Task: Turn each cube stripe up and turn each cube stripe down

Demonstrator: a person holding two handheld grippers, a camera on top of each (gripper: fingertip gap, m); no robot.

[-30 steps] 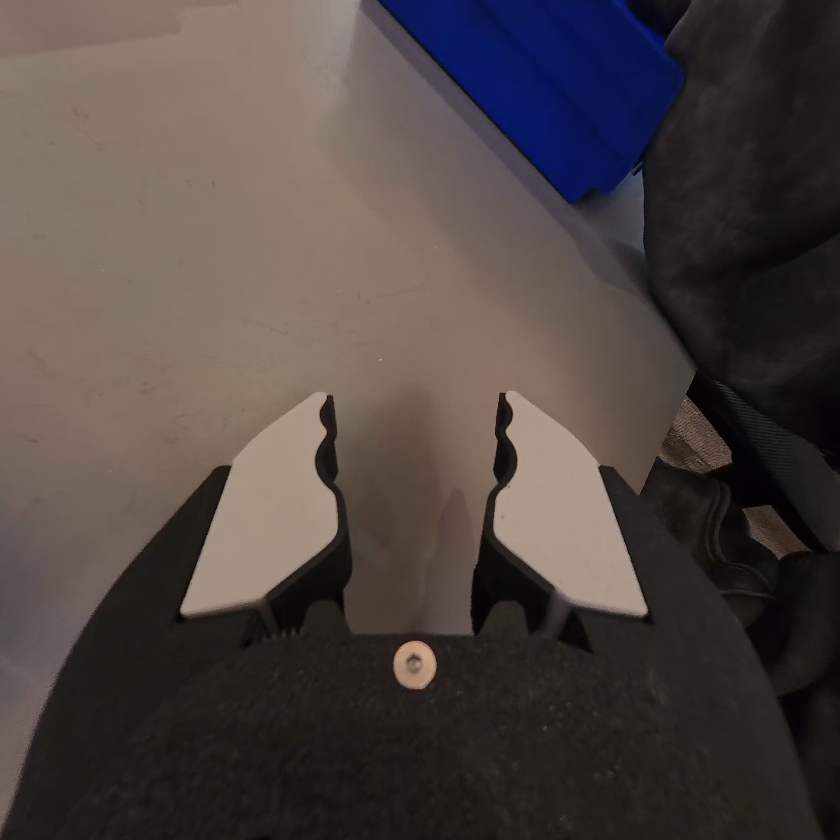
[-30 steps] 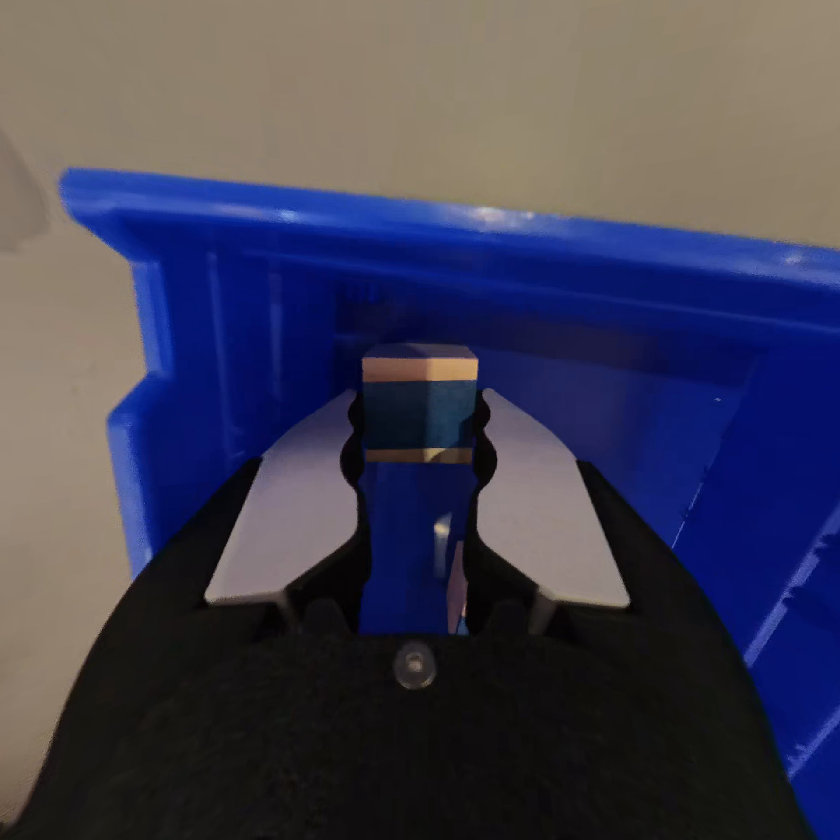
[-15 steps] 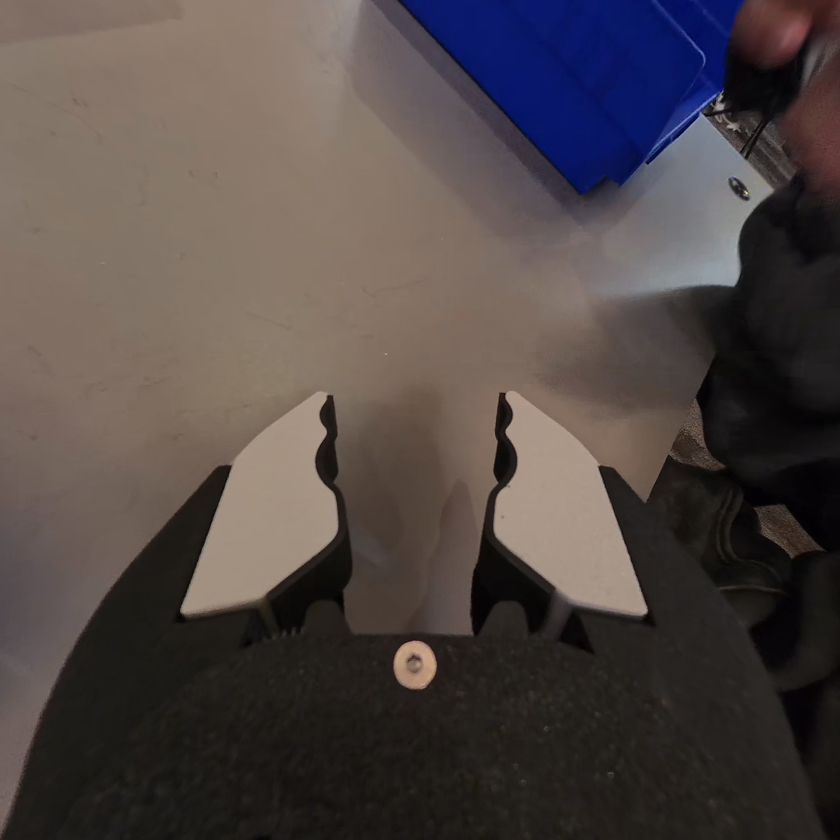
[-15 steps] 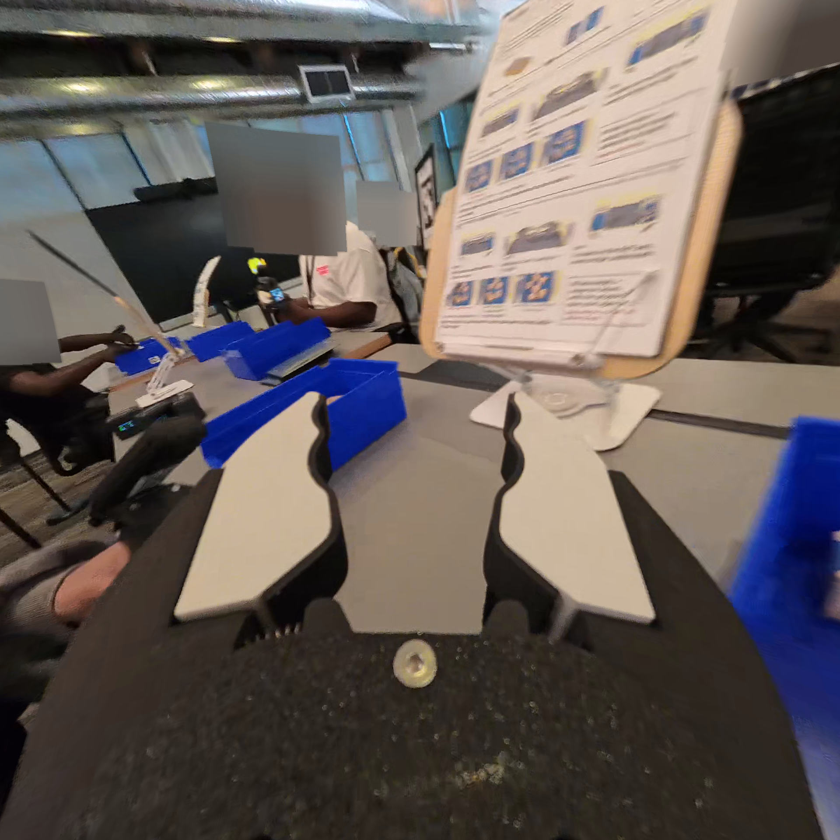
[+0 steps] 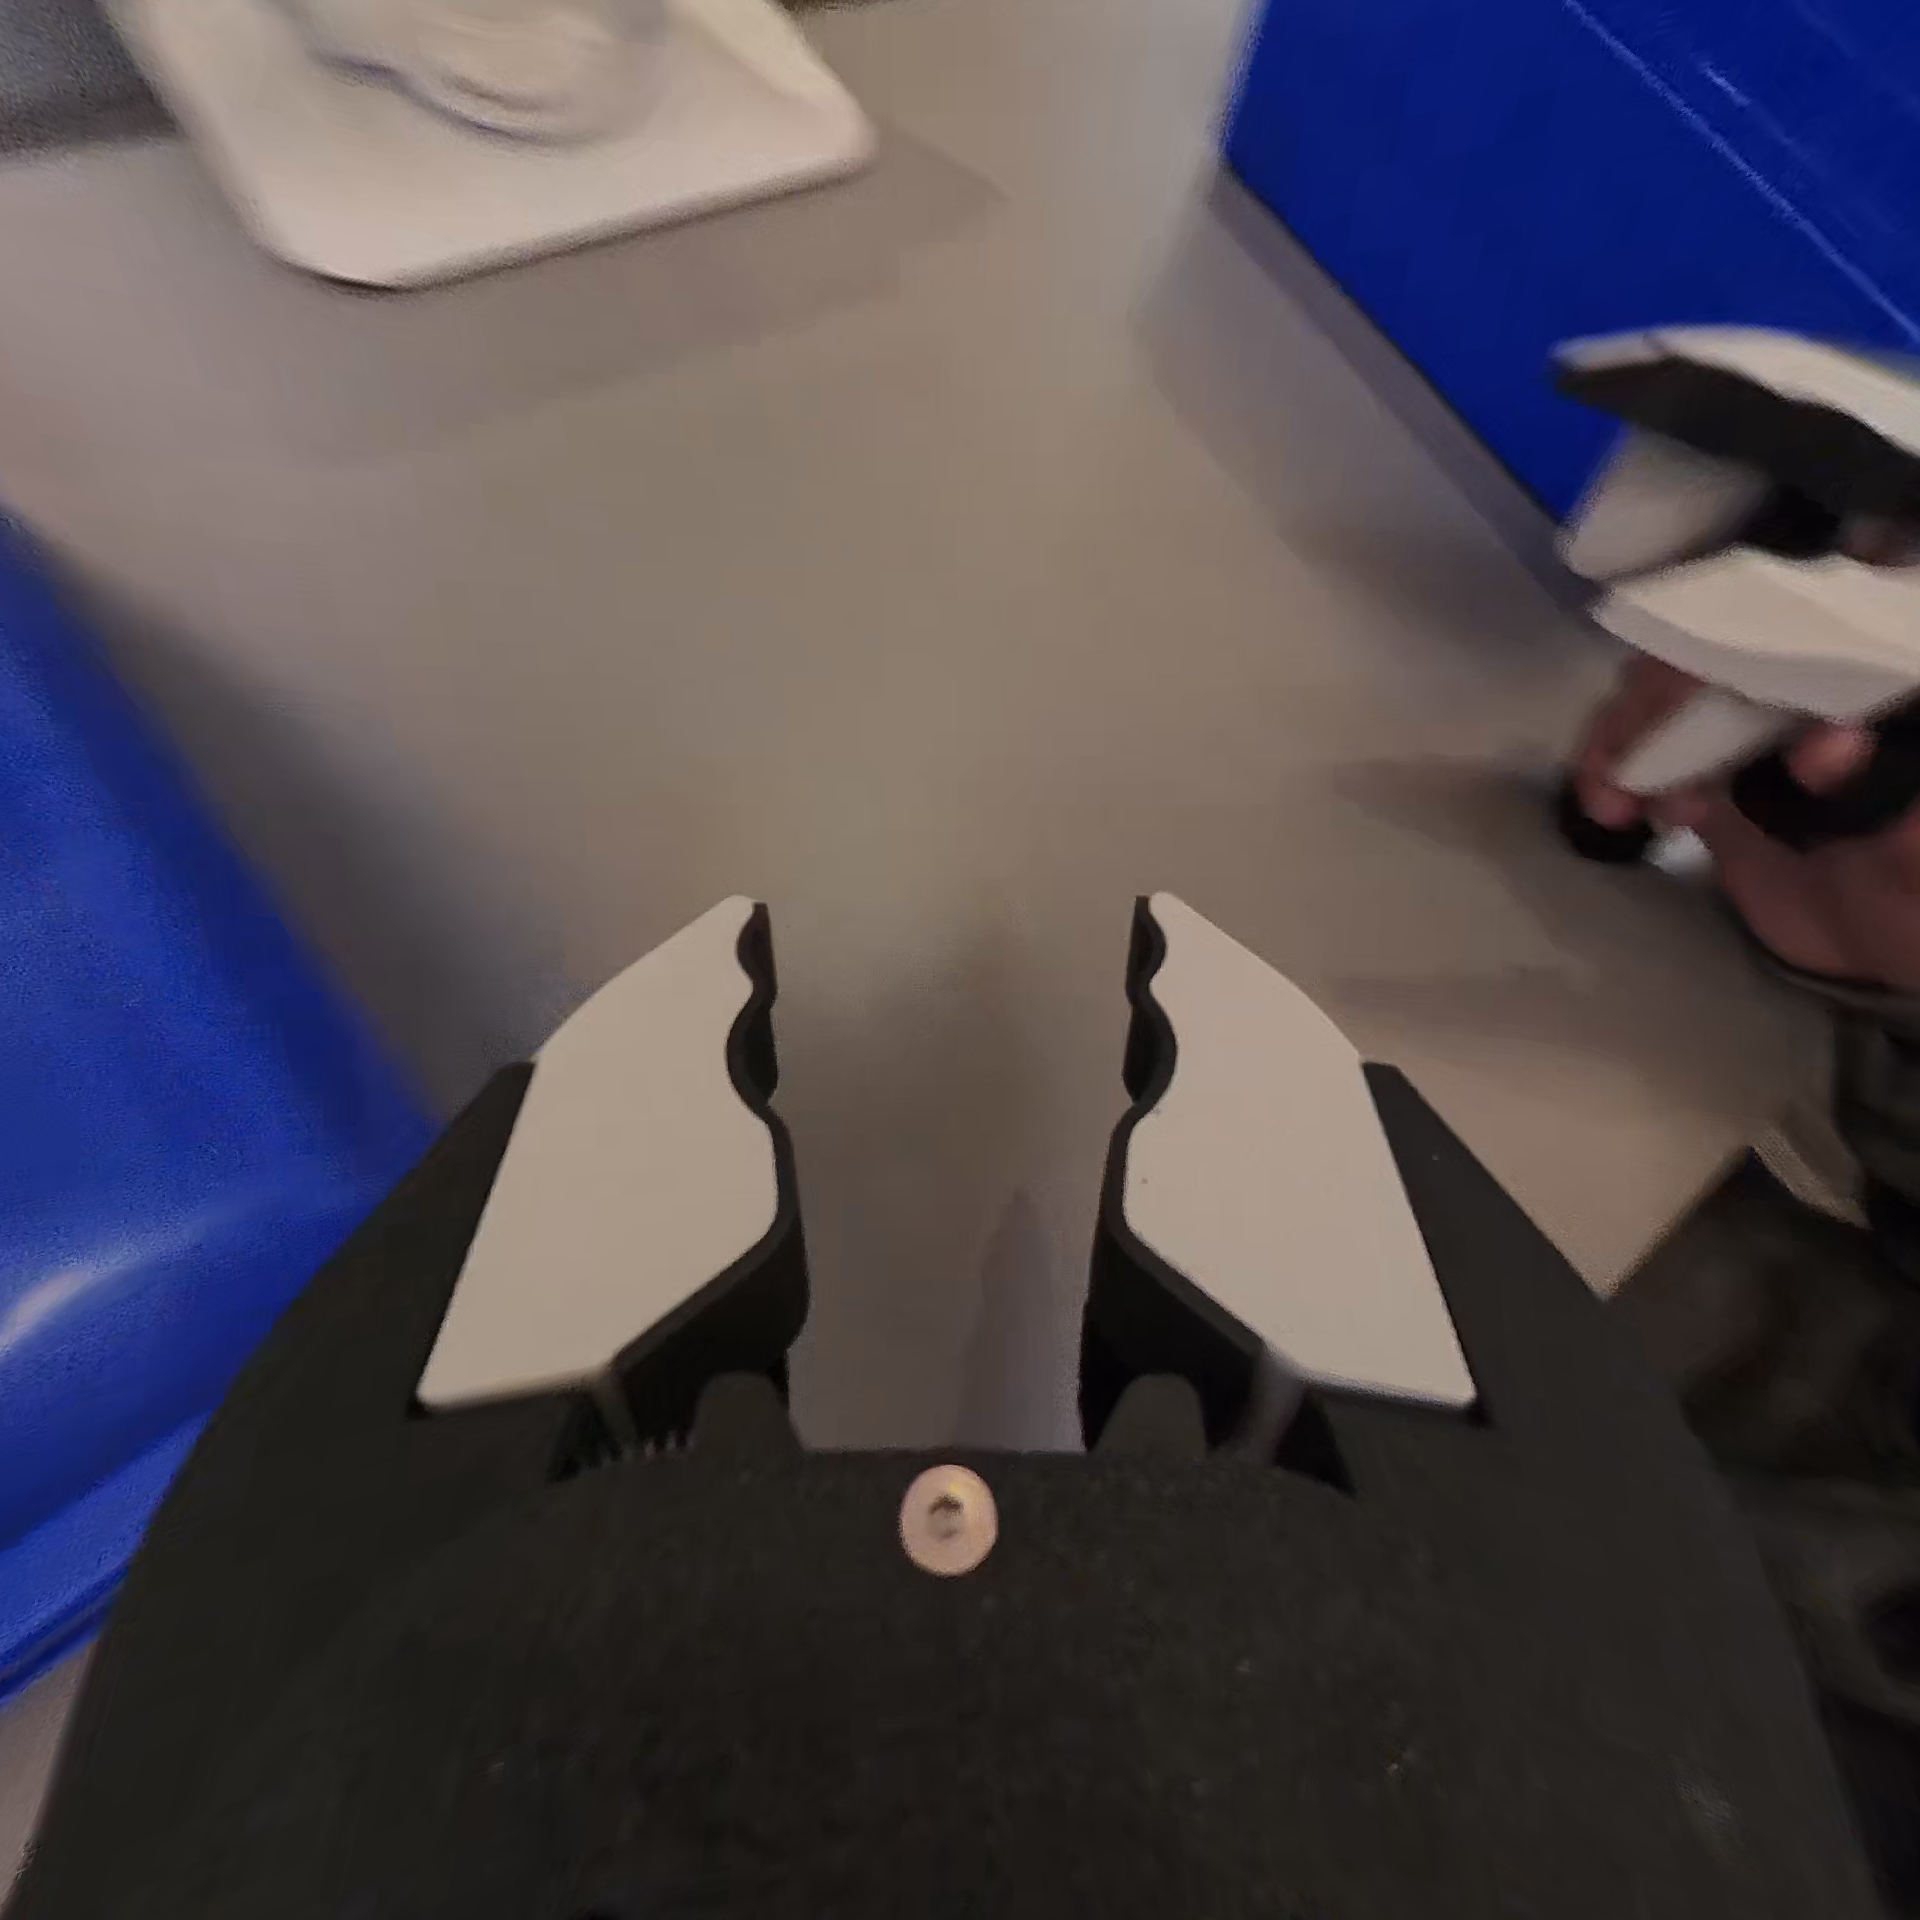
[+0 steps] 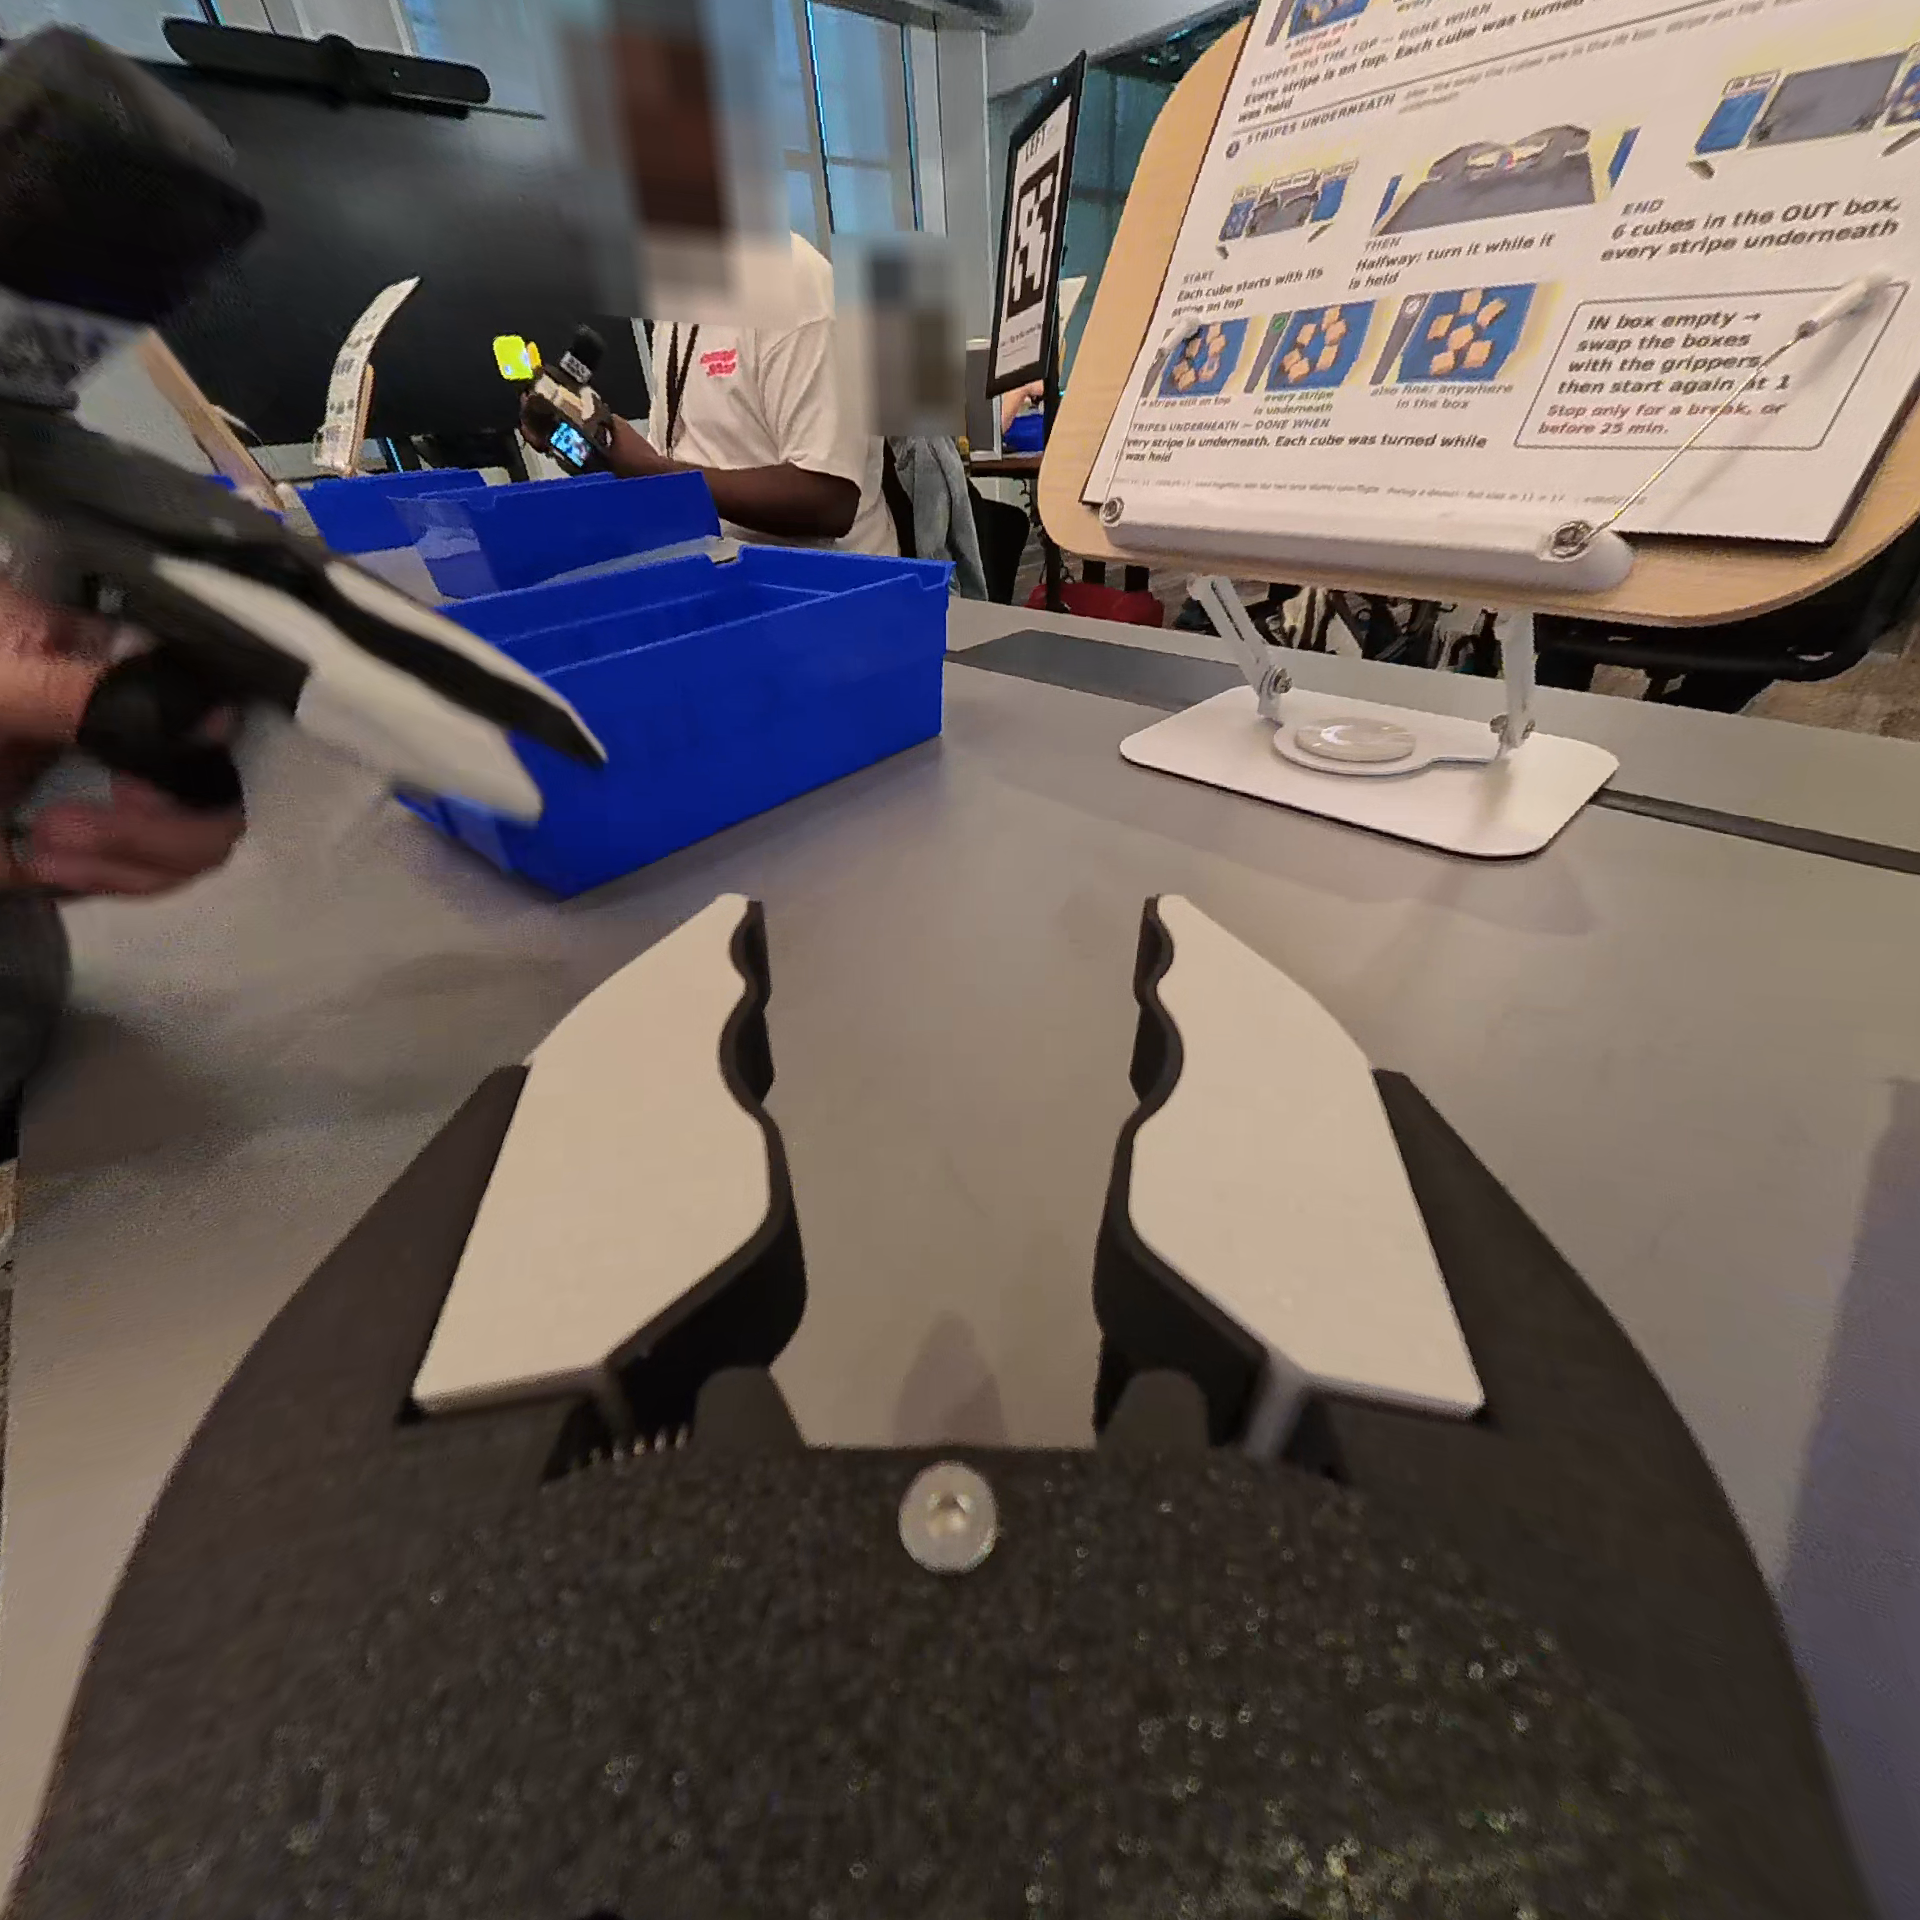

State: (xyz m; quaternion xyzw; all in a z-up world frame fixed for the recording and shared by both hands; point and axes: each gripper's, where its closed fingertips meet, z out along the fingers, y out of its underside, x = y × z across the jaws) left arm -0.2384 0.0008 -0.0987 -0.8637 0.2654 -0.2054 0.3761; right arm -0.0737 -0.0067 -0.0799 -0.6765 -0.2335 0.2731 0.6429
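Grey table [image 6: 1351, 1039] under both tools, left tool [image 5: 951, 914] and right tool [image 6: 945, 914] each spread wide, empty, clear of blue bin [image 6: 727, 675].

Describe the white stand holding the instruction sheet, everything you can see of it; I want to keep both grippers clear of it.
The document stand has a flat white base plate with rounded corners, resting on the grey table. A round disc sits at its middle, and thin white hinged struts rise to a tilted, light wood-coloured board. A white ledge along the board's lower edge supports a printed sheet, with thin wire clips over it. Neither gripper touches it.
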